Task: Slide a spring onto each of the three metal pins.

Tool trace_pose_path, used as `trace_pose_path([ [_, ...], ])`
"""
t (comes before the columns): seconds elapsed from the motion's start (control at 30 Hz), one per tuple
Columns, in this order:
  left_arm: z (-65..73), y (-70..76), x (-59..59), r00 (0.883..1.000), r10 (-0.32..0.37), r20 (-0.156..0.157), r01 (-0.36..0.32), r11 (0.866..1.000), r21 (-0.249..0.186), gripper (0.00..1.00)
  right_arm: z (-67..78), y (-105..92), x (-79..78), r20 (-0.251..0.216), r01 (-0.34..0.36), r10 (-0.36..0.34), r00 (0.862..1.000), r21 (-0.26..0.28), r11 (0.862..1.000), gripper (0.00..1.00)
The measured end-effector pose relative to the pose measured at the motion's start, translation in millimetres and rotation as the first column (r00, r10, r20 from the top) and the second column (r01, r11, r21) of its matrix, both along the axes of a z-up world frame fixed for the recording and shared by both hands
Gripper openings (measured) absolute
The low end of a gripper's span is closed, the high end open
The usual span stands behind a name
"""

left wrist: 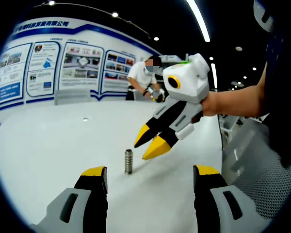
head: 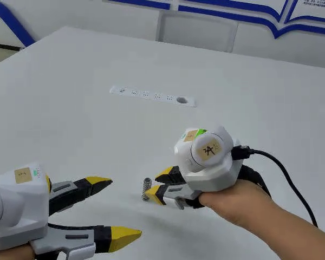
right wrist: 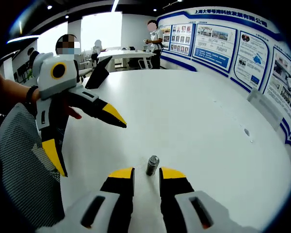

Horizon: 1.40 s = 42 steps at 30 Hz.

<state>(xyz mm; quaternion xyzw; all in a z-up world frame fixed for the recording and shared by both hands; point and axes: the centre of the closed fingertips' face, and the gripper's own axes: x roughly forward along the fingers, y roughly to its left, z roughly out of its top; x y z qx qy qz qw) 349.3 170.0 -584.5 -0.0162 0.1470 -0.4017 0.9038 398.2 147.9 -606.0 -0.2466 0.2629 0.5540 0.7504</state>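
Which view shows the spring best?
Left gripper view: the spring stands side-on, coils clear, beside the right gripper. Right gripper view shows it foreshortened just beyond its jaws; head view shows it small.

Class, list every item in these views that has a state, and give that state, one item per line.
spring: standing upright on the table, free of both claws.
left claw: open wide, holding nothing.
right claw: open narrowly, tips at the spring, not gripping it.
power strip: nothing plugged in.
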Motion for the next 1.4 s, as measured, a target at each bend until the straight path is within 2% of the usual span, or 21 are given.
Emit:
trace_pose_path([
  [0.6,1.4,-2.7,-2.5,1.0,-0.012,0.003,0.012,1.0,0.007,0.77,15.2,-33.3,-31.7,-0.002,0.011,-0.011,1.0,0.049,0.999,0.25],
  [0.83,2.4,-2.6,-2.4,1.0,-0.011,0.004,0.011,1.0,0.003,0.78,14.6,-52.7,-40.8,-0.012,0.034,-0.033,0.999,0.053,0.998,0.26],
  [1.1,0.2,-6.6,-4.6,1.0,-0.03,0.006,0.03,0.999,0.029,0.79,13.6,-78.0,-43.3,-0.025,0.082,-0.081,0.996,0.061,0.995,0.27],
  [1.4,2.0,-7.2,-4.1,1.0,-0.027,0.007,0.026,0.999,0.029,0.79,18.7,-105.8,-42.7,-0.022,0.138,-0.137,0.99,0.071,0.988,0.29],
])
